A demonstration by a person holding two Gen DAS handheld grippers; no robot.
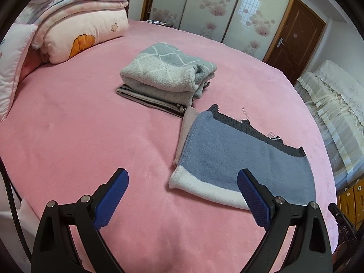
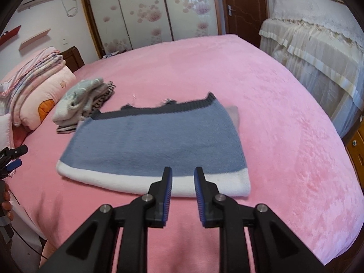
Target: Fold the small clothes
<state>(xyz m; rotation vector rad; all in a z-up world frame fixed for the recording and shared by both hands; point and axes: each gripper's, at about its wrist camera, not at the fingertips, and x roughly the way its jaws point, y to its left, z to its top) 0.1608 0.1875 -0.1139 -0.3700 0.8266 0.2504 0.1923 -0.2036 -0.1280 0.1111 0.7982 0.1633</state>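
A pink bed (image 2: 261, 104) fills both views. Nearest, the left gripper (image 1: 183, 178) is held wide apart and empty; the right gripper (image 2: 182, 175) is parted narrowly, with nothing gripped. Just beyond them a folded blue sweater (image 2: 154, 143) is laid flat. Farther off, a folded stack (image 1: 166, 77) is seen, and quilts (image 1: 84, 20) beyond it.

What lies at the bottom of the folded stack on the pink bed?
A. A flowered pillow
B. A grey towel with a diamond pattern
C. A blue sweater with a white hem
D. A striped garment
D: in the left wrist view the folded stack has the grey diamond-patterned piece on top and a dark-and-light striped garment showing beneath it, while the blue sweater lies apart beside it.
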